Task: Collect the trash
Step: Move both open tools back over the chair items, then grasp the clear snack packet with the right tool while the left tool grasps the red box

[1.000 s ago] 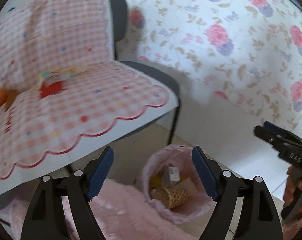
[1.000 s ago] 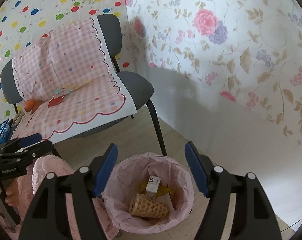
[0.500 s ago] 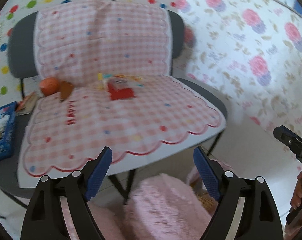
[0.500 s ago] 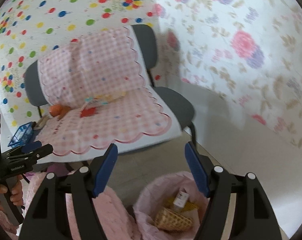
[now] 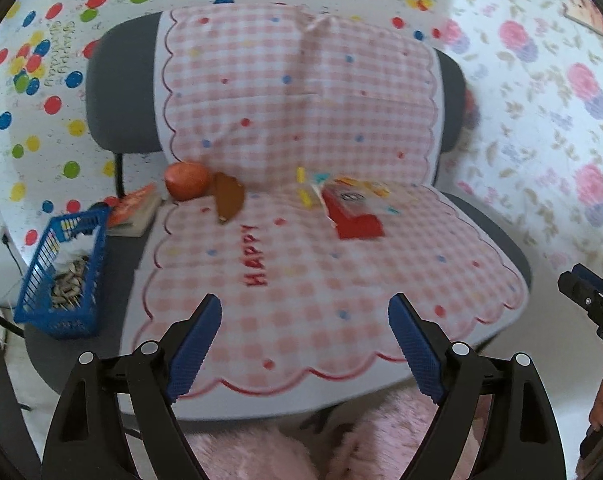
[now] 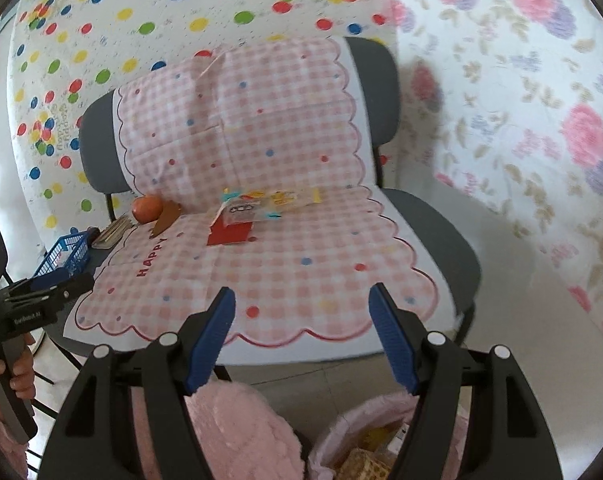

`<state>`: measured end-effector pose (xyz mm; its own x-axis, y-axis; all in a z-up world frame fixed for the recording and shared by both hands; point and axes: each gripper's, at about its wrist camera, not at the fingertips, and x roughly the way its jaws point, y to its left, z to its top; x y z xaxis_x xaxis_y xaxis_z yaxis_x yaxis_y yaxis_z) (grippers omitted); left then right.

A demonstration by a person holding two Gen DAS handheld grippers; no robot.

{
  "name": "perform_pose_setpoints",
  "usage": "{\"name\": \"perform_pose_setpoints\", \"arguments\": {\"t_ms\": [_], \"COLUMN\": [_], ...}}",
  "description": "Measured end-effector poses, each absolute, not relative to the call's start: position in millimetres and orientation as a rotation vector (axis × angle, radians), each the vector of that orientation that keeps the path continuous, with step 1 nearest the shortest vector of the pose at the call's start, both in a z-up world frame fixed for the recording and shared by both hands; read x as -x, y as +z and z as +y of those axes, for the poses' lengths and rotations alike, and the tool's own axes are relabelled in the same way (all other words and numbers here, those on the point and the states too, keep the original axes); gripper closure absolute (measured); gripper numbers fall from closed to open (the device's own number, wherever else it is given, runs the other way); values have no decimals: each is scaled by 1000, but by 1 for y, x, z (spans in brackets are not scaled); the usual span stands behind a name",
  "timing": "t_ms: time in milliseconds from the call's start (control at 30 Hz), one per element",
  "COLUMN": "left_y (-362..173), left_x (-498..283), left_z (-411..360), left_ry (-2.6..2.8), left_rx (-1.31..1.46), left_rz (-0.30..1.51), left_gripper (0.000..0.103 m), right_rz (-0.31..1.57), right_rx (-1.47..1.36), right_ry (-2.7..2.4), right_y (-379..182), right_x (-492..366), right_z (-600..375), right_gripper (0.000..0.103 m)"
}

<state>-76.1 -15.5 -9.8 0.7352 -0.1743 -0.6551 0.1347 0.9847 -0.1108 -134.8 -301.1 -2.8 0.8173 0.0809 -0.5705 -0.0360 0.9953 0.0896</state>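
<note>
**Both jaws spread and empty, facing the chair seat**

Left gripper [image 5: 305, 316]: jaws spread wide, having just been opening; nothing between them. Right gripper [image 6: 301, 316]: jaws spread, somewhat narrower, nothing between them. Each gripper shows at the edge of the other's view, held by a hand [image 6: 5, 376].

Beyond both pairs of jaws lies the scalloped front edge of the pink checked cloth [image 5: 301, 280], which covers the seat and back of a grey chair [image 5: 121, 92]. The front half of the cloth is bare, reading "HAPPY".

Trash sits toward the rear of the seat: a red wrapper [image 5: 357, 220] [image 6: 231, 232] with a pale printed packet [image 6: 269, 200] just behind it, touching or overlapping. To the left, near the cloth's edge, are an orange round item [image 5: 187, 180] and a brown piece [image 5: 229, 198] beside it.

Off the cloth's left edge: a book [image 5: 135, 212] and a blue basket [image 5: 67, 276] on grey seat.

Below the right jaws, the pink-lined trash bin [image 6: 365, 444] shows its rim, a waffle cone inside. Fluffy pink fabric [image 6: 241, 432] lies beside it.
</note>
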Motion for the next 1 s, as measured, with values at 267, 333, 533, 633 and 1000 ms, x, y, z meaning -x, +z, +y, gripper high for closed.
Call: {"name": "perform_pose_setpoints", "arguments": {"t_ms": [267, 333, 533, 633, 1000], "left_y": [-9, -12, -23, -28, -55], "left_x": [37, 25, -16, -33, -97], "left_z": [-3, -2, -4, -6, -12], "left_ry": [-122, -107, -100, -96, -67], "left_rx": [50, 44, 43, 43, 18], "left_rz": [734, 741, 762, 765, 783], "left_gripper": [18, 18, 18, 18, 18], "right_rz": [645, 652, 696, 729, 871], "right_rx": [-65, -65, -82, -94, -162], "right_ry": [98, 108, 130, 141, 215], "right_y": [-3, -4, -19, -31, -90], "right_x": [77, 65, 11, -15, -122], "right_z": [-286, -284, -278, -275, -267], "right_gripper": [54, 55, 54, 50, 35]}}
